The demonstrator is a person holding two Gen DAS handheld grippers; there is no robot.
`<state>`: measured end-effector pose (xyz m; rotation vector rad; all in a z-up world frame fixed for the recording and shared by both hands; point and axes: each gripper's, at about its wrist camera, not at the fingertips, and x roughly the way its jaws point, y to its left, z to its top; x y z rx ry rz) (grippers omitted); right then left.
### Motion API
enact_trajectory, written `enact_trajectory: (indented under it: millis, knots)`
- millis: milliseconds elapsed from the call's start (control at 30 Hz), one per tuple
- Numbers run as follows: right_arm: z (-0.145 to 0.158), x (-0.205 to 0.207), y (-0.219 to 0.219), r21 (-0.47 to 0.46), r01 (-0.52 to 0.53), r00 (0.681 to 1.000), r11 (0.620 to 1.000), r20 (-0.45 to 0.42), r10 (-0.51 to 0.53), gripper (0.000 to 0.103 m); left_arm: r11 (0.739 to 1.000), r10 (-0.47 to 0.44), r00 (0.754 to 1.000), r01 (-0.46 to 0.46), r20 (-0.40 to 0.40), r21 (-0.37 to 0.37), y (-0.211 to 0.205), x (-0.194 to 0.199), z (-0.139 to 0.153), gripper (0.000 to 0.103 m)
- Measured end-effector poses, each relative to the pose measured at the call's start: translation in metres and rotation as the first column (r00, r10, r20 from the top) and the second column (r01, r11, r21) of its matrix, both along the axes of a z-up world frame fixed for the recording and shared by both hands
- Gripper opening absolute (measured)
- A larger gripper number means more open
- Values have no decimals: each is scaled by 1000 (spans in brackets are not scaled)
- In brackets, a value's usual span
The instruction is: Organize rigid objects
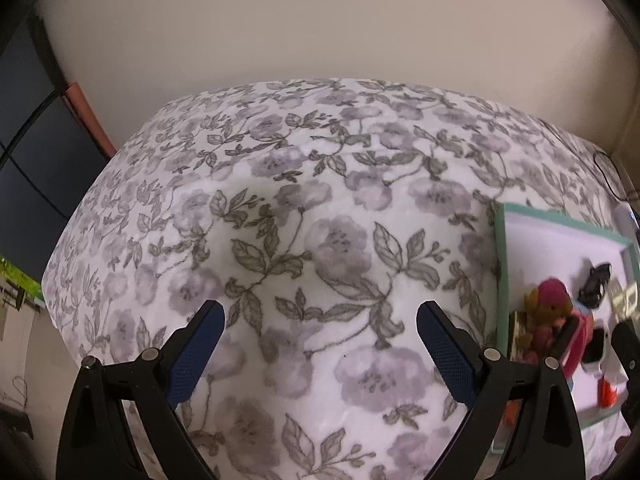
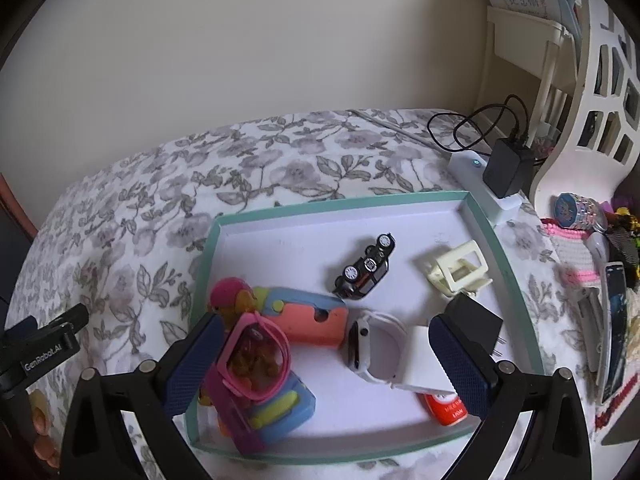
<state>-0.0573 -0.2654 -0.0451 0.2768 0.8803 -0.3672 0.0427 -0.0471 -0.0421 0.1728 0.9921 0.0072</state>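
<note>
Both tools hang open and empty over a bed [image 1: 320, 208] spread with a grey floral cover. The left tool [image 1: 320, 344], fingers wide apart, faces a broad stretch of bare cover running up to the wall at 12 o'clock; the bed's rounded edge falls away at 9 o'clock.

A shallow green-rimmed tray [image 2: 280, 210] lies on the cover, seen at 3 o'clock from the left tool and directly beneath the right tool [image 2: 326, 356]. Its far rim runs across at 12 o'clock, its near rim at 6 o'clock, its right wall close to a white power strip [image 2: 466, 162] carrying a black charger [image 2: 506, 168] at 1 o'clock.

Inside the tray, a black toy car [image 2: 366, 268] lies near the middle and a cream clip [image 2: 458, 268] at 2 o'clock, with open floor between them and the far rim. A white smartwatch [image 2: 372, 354] lies just inside the right tool's right finger, touching a white card [image 2: 424, 368]; a black plug [image 2: 474, 316] and an orange bottle [image 2: 446, 410] lie behind that finger. At the left finger, a pink-framed case [image 2: 256, 356] rests on a blue toy [image 2: 280, 404], beside an orange-and-blue block [image 2: 312, 320].

Clutter crowds the bed's right edge at 3 o'clock.
</note>
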Motion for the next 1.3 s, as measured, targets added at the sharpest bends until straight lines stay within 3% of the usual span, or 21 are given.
enact_trajectory:
  millis: [400,733,1300]
  knots:
    - [-5,-16,13,16,-16,998,1000,-62,17,103,997,-76,997,76,-10,17,-4,-26,7,97]
    - [-3,-22,20,6,-22,995,1000,-94,23,103,997,-76,997,76,-12,-31,4,-37,15,97]
    - [-4,-18,25,-17,-52,992,998,-117,50,103,995,-96,995,96,-33,-12,0,-36,12,97]
